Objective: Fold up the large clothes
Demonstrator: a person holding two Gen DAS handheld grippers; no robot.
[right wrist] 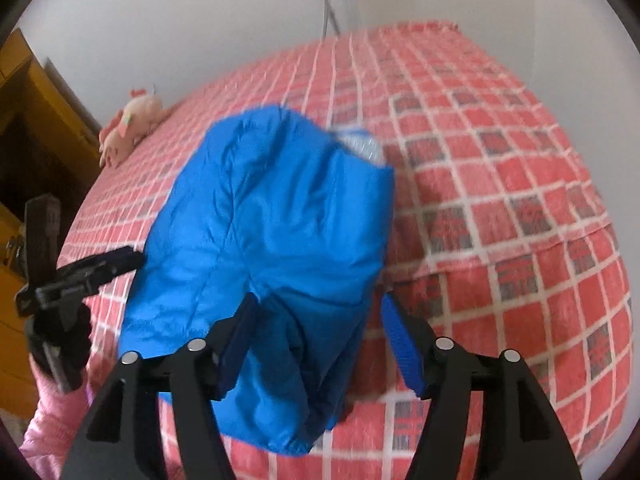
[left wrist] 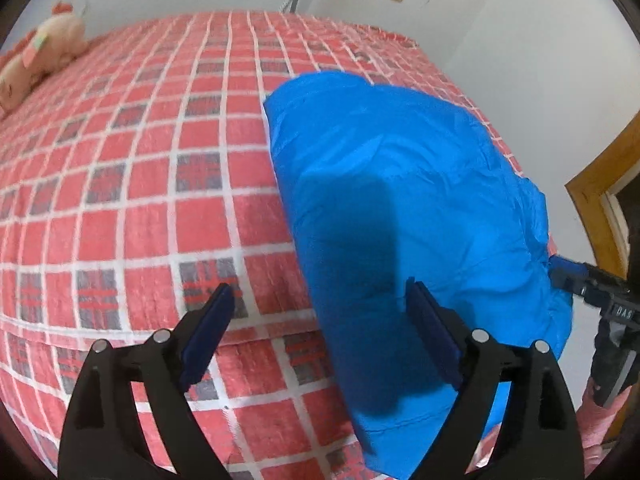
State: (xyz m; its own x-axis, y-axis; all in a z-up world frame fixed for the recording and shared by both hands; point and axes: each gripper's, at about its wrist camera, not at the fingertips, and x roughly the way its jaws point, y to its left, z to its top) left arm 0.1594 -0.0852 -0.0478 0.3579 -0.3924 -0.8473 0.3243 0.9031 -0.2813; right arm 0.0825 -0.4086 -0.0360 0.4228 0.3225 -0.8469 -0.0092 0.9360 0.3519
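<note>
Both hand-held grippers (left wrist: pixel 320 300) (right wrist: pixel 320 316) wide open, empty, over blue jacket (left wrist: pixel 400 184) on checked bedspread (left wrist: pixel 140 200); plush toy (left wrist: pixel 44 52) far off.

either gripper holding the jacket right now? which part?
Nothing is held. The left gripper and the right gripper are both open; their fingers hover over the near end of the blue jacket without pinching it.

Left wrist view: mounted behind left hand-held gripper (left wrist: pixel 318 300), looking steeply down along its fingers from near edge of bed (left wrist: pixel 132 184), close above it, blue jacket (left wrist: pixel 400 200) right of centre. Right wrist view: same mounting on right hand-held gripper (right wrist: pixel 320 312), also steeply down, close, jacket centred. Shared: jacket, checked bed cover, plush toy (left wrist: pixel 44 48) at far side, wall. Each gripper visible at edge of other view.
</note>
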